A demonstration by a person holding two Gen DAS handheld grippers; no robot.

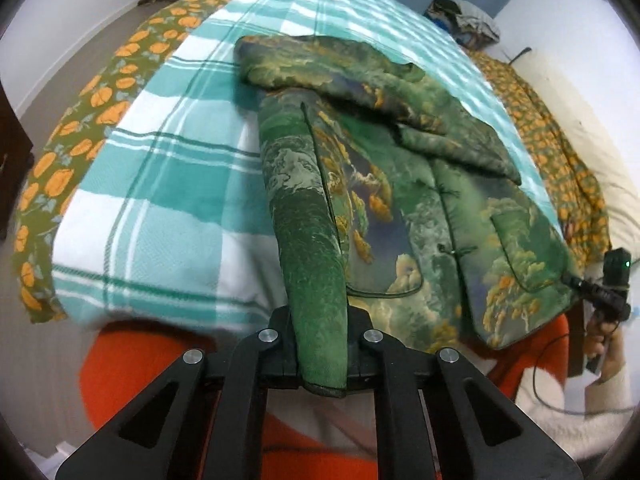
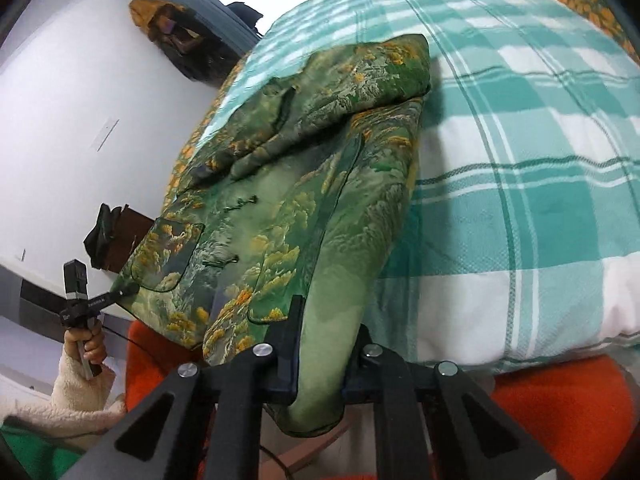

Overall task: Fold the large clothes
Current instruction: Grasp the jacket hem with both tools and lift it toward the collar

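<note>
While a green landscape-print jacket (image 1: 420, 200) lies on the teal checked blanket (image 1: 168, 200) over the bed, left gripper (image 1: 320, 344) jaws clamped on its near hem, right gripper (image 2: 320, 344) jaws clamped on the other hem corner, sleeves folded across the top.

A padded green jacket printed with trees and orange foliage (image 1: 420, 200) lies across the frame's centre, front up, frog-buttoned shut. Its sleeves are folded over its chest at the upper part, and its lower edge hangs off the bed's near side.
</note>
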